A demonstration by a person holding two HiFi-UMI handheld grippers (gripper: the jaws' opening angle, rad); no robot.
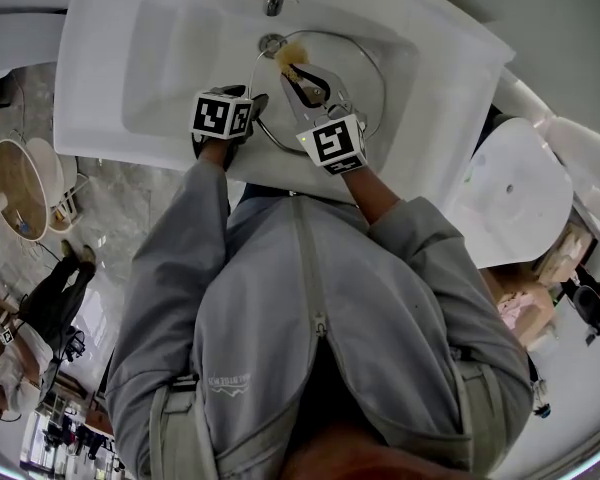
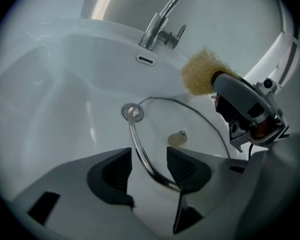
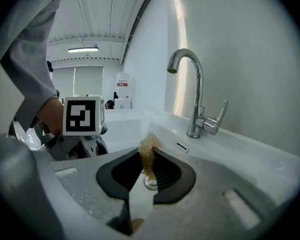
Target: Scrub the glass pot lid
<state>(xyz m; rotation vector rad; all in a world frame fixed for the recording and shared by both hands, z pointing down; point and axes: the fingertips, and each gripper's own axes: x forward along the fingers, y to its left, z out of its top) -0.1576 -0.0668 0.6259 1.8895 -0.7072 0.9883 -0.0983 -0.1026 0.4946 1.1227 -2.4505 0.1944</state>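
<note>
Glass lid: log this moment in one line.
left gripper: open, glass lid rim between fingers | right gripper: shut on scrubber | glass lid: lying in sink

- Glass pot lid (image 2: 200, 126): clear, smooth glass, shiny metal rim.
- Sink (image 2: 65, 84): glossy white, smooth.
- Faucet (image 2: 153, 31): polished metal.
- Scrubber (image 2: 200, 74): rough tan fibre.

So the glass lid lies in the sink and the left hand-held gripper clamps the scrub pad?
No: the right hand-held gripper clamps the scrub pad, as the right gripper view shows. The glass lid does lie in the sink.
</note>
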